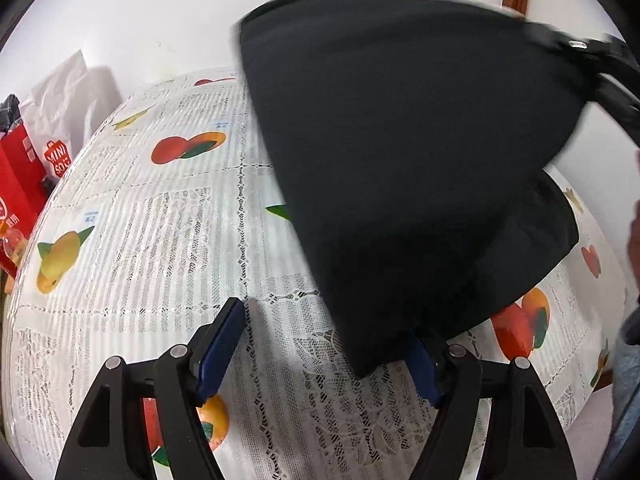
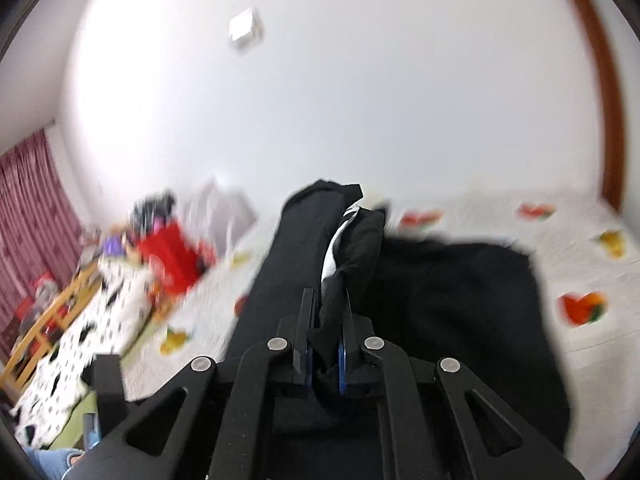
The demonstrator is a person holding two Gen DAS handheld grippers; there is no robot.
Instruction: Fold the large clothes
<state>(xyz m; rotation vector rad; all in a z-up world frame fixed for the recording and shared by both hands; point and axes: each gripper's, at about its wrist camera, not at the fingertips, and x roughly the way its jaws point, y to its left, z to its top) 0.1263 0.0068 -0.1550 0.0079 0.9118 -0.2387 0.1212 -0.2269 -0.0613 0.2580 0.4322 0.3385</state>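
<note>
A large black garment (image 1: 400,152) hangs over the table, lifted at its far upper right by my right gripper (image 1: 576,46). Its lower part rests on the table. My left gripper (image 1: 324,320) is open and empty; the garment's lower corner drapes over its right finger (image 1: 420,364). In the right wrist view, my right gripper (image 2: 326,300) is shut on a bunched fold of the black garment (image 2: 440,300), with a white inner label (image 2: 334,248) showing above the fingers.
The table carries a white lace cloth with fruit prints (image 1: 160,220). A red box (image 1: 16,184) and a white Miniso bag (image 1: 60,120) stand at the left edge. A cow-print cloth (image 2: 88,340) and a wooden chair (image 2: 44,332) lie beyond the table's left side.
</note>
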